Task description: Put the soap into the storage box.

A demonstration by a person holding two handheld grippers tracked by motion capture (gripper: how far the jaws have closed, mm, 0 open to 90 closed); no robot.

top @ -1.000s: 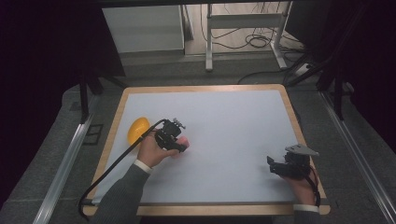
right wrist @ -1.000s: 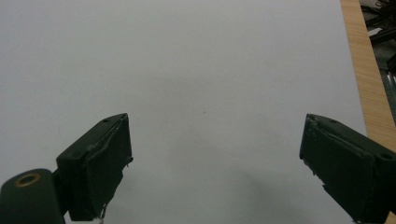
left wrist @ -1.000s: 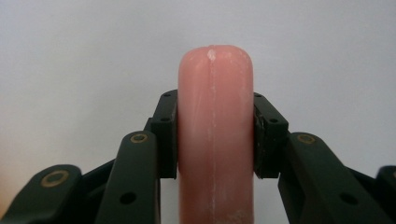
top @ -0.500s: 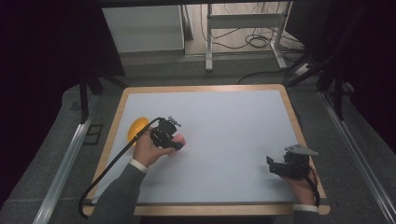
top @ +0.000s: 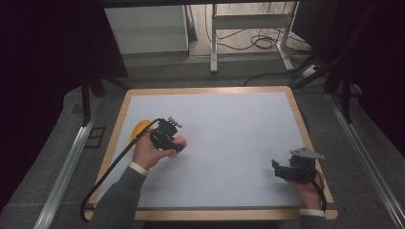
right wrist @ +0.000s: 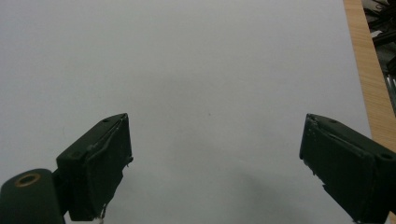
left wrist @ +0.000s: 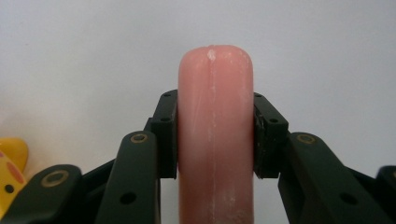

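Two grippers work over one white table (top: 229, 143) with a wooden rim. Nearest the person, at the table's right front corner, the right gripper (top: 279, 169) is held in a hand (top: 310, 188) low over the bare surface; in the right gripper view its jaws stand spread wide, with nothing but white tabletop between them and the wooden rim (right wrist: 369, 74) at the far right. Farther in, on the left side, the left gripper (top: 179, 143) sits in the left hand (top: 148, 152), a grey sleeve (top: 119, 200) behind it and its black cable (top: 110, 169) trailing back off the front edge. In the left gripper view its jaws pinch one pink sausage (left wrist: 215, 135) from both sides, pads pressed against its flanks, the rounded end standing past the jaw tips. One yellow thing (top: 140, 129) lies on the table just beyond and left of that hand, near the left rim; what it is I cannot tell. Its edge, with orange spots, shows at the lower left of the left gripper view (left wrist: 11, 165).
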